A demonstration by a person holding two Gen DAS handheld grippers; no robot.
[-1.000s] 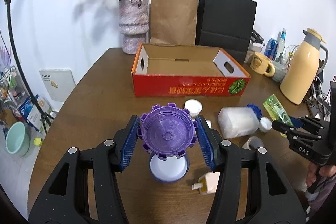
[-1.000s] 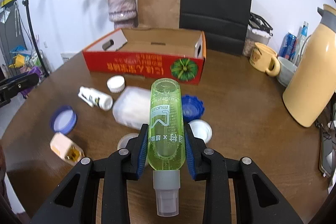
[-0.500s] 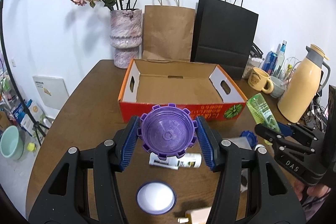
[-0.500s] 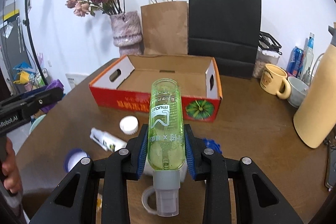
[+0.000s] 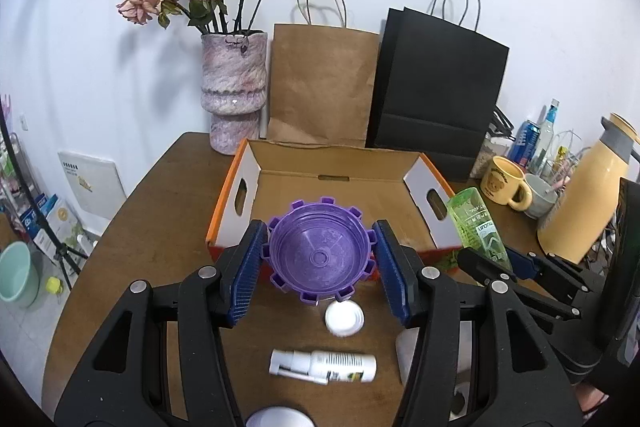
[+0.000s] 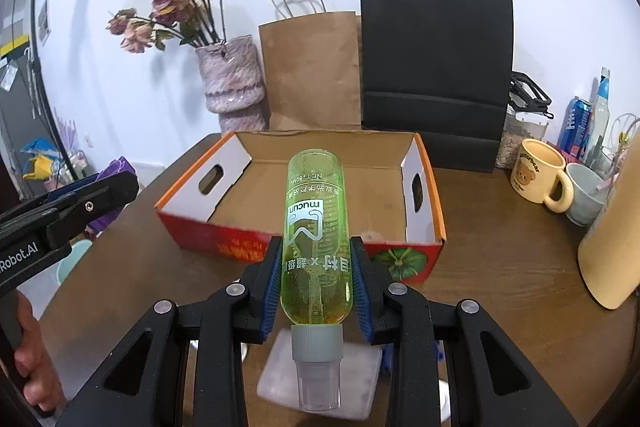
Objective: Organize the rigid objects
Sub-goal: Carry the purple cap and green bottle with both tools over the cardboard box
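Note:
My left gripper [image 5: 319,267] is shut on a purple notched lid [image 5: 319,255], held in the air at the near wall of the open orange cardboard box [image 5: 416,174]. My right gripper [image 6: 316,285] is shut on a green spray bottle [image 6: 315,227], its base pointing at the box [image 6: 434,203]; the bottle also shows in the left wrist view [image 5: 476,229]. The box interior looks empty. A white cap [image 5: 344,318] and a white tube-shaped bottle [image 5: 323,366] lie on the brown table [image 5: 160,211] below the left gripper. A white container [image 6: 356,381] lies under the right gripper.
A pink vase of dried roses [image 5: 234,91], a brown paper bag [image 5: 320,83] and a black paper bag [image 5: 436,91] stand behind the box. A yellow mug [image 6: 538,175], a grey cup [image 6: 584,195], cans and a cream thermos [image 5: 584,207] crowd the right side.
Both grippers have risen and moved forward toward the box with their objects still held. The box now fills more of both views; the loose items have slid toward the bottom.

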